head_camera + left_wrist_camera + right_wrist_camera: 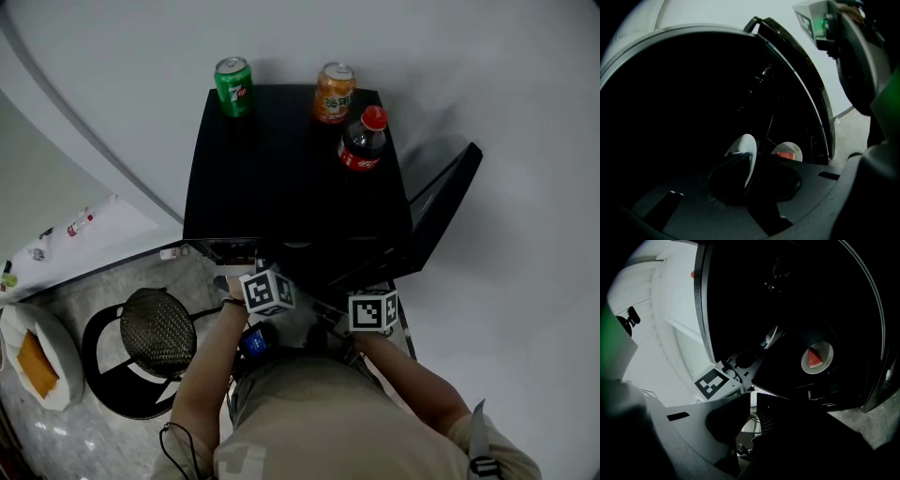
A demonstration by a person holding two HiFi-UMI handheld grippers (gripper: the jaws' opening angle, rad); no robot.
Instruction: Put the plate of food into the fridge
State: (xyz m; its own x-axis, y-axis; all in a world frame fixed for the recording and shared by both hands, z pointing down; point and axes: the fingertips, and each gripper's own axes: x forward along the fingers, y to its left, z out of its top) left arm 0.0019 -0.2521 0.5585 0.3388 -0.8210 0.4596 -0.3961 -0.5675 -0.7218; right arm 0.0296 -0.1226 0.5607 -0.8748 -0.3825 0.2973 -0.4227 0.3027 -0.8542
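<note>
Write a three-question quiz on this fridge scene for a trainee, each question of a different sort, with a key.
1. Multiple choice: what stands on top of the fridge?
A) two cans and a bottle
B) three bottles
C) a plate of food
2. True or false: the door of the fridge stands open.
3. Fill in: the plate inside the fridge bears a red slice of ____.

Key:
1. A: a green can, an orange can and a red-capped bottle.
2. True.
3. Watermelon.
</note>
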